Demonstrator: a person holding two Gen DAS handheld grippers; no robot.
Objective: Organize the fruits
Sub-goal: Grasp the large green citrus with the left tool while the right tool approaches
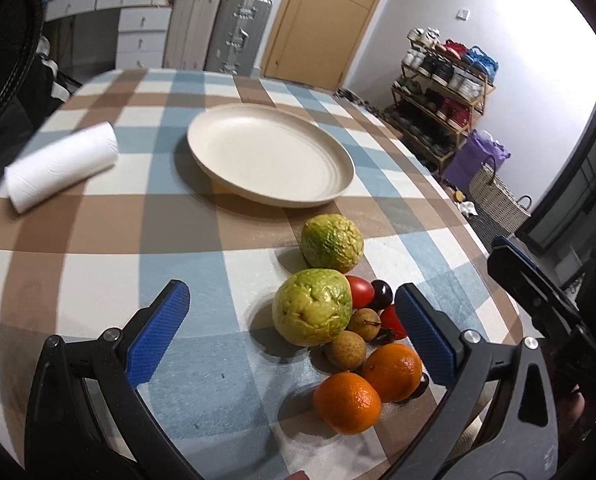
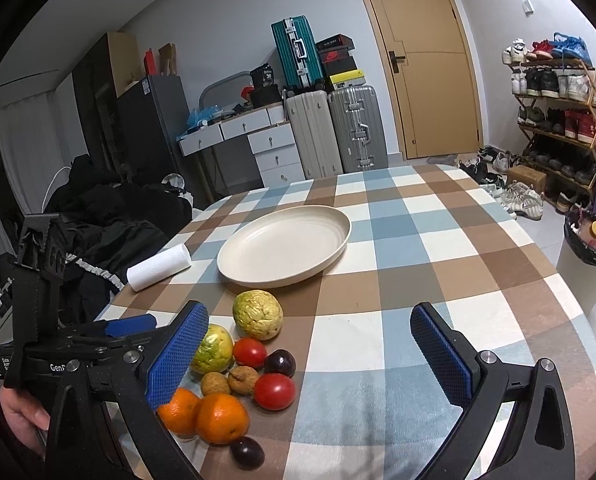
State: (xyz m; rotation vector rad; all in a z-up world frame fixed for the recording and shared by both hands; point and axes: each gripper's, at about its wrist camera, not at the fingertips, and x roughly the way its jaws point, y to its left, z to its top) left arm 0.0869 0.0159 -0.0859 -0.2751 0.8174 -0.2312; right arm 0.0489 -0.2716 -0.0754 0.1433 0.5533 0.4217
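cream plate (image 1: 270, 156) sits bare at mid-table, at 12 o'clock from the fruit pile (image 1: 349, 320), which lies loose on the checked cloth (image 1: 98, 264) just short of it. our left gripper (image 1: 294, 328) hangs spread wide with nothing in it, the pile between its pads and toward 3 o'clock; our right gripper (image 2: 309, 356) is likewise released and empty, the pile at its 9 o'clock. we judge nothing is moved yet, so the first pick is the step in hand. we would take an outer fruit first, say the far guava (image 1: 331, 242) nearest the plate, closing gently across its widest part so the round neighbours do not roll. from the right, the near orange (image 2: 222, 418) is another free edge. small things are hard to name: the brown ones (image 1: 345, 350) may be longans, the dark ones (image 1: 381, 294) plums or cherries. the left pad in the right view hides part of one guava and one orange.
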